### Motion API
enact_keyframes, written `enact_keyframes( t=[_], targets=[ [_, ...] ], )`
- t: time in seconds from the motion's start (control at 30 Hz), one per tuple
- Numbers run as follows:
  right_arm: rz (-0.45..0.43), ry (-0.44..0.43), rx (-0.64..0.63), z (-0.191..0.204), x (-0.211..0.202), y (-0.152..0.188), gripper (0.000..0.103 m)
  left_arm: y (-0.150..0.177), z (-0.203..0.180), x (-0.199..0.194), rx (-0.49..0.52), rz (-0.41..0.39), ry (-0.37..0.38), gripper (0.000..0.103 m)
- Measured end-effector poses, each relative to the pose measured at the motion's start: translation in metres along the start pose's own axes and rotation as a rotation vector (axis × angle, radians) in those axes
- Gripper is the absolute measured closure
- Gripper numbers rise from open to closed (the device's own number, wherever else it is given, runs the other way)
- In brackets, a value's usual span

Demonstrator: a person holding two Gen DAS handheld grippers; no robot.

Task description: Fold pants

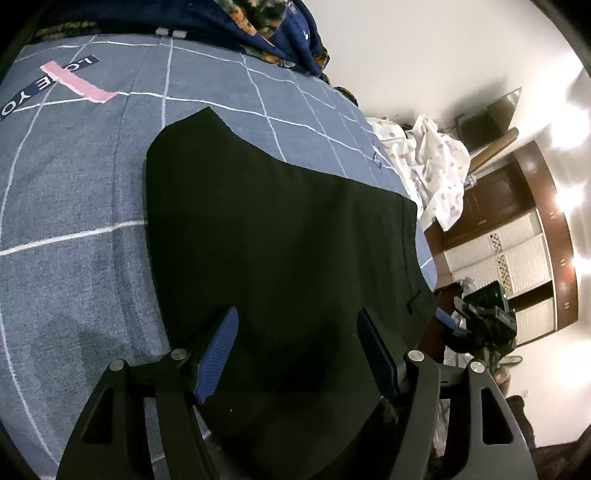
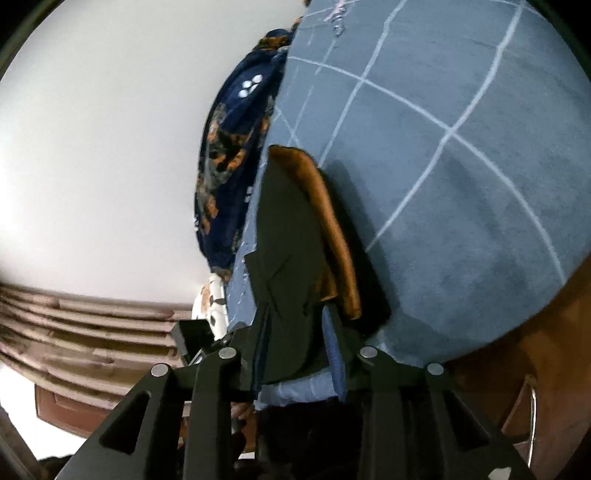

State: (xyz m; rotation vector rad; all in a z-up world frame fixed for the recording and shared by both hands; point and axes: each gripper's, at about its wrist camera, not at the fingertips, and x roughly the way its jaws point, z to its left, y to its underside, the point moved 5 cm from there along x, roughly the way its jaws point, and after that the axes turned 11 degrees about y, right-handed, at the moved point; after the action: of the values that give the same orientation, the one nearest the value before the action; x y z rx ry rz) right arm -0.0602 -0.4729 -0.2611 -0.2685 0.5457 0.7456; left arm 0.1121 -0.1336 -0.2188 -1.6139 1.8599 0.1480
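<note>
We see the black pants (image 1: 280, 236) lying folded on a blue-grey bedcover (image 1: 74, 192) crossed by thin white grid lines, and in the left wrist view they fill the middle of the frame, running from about 11 o'clock down to 6 o'clock. Our left gripper (image 1: 297, 325) hangs over the near part of the pants with its jaws spread wide; the blue ribbed pads (image 1: 218, 354) stand well apart, one at 7 o'clock and one at 5 o'clock, and nothing is pinched between them, so this claw is released. A pink strip (image 1: 77, 83) lies on the cover at 10 o'clock, a dark blue patterned blanket (image 1: 291, 33) is bunched at 12 o'clock, and a white spotted cloth (image 1: 439, 173) is heaped off the bed's edge at 2 o'clock. In the right wrist view the pants (image 2: 291, 236) show edge-on, with a brown lining (image 2: 328, 221) turned out along their 1 o'clock side. Our right gripper (image 2: 293, 332) sits at the near end of the fabric with its jaws narrowly parted and black cloth between them; we cannot tell whether the pads press on it. The blue blanket (image 2: 229, 155) lies at 10 o'clock there.
</note>
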Motion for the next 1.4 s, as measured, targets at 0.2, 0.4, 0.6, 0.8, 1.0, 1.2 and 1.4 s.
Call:
enact_keyframes(
  t=[0.2, 0.4, 0.6, 0.8, 1.0, 1.2, 1.4],
  targets=[
    [0.049, -0.007, 0.026, -0.002, 0.010, 0.004, 0.063, -0.001, -0.004, 0.005, 0.005, 0.002, -0.009, 0.033],
    [0.039, 0.036, 0.022, -0.001, 0.020, -0.007, 0.063, 0.001, -0.005, 0.005, 0.016, 0.002, -0.009, 0.032],
    [-0.025, 0.065, -0.066, 0.021, 0.008, 0.000, 0.090, 0.001, -0.005, 0.004, 0.001, 0.007, -0.013, 0.032],
    [0.002, 0.078, 0.015, -0.002, -0.003, 0.017, 0.091, 0.001, -0.006, 0.006, 0.000, 0.018, -0.019, 0.028],
    [0.027, 0.072, 0.138, -0.030, 0.003, 0.018, 0.093, 0.003, -0.010, 0.010, 0.050, 0.026, -0.042, 0.026],
    [0.019, 0.142, 0.129, -0.025, 0.007, 0.014, 0.092, 0.003, -0.010, 0.012, 0.051, 0.021, -0.037, 0.023],
    [-0.001, 0.280, 0.053, -0.010, 0.004, 0.012, 0.089, 0.004, -0.009, 0.012, 0.055, 0.021, -0.035, 0.022]
  ],
)
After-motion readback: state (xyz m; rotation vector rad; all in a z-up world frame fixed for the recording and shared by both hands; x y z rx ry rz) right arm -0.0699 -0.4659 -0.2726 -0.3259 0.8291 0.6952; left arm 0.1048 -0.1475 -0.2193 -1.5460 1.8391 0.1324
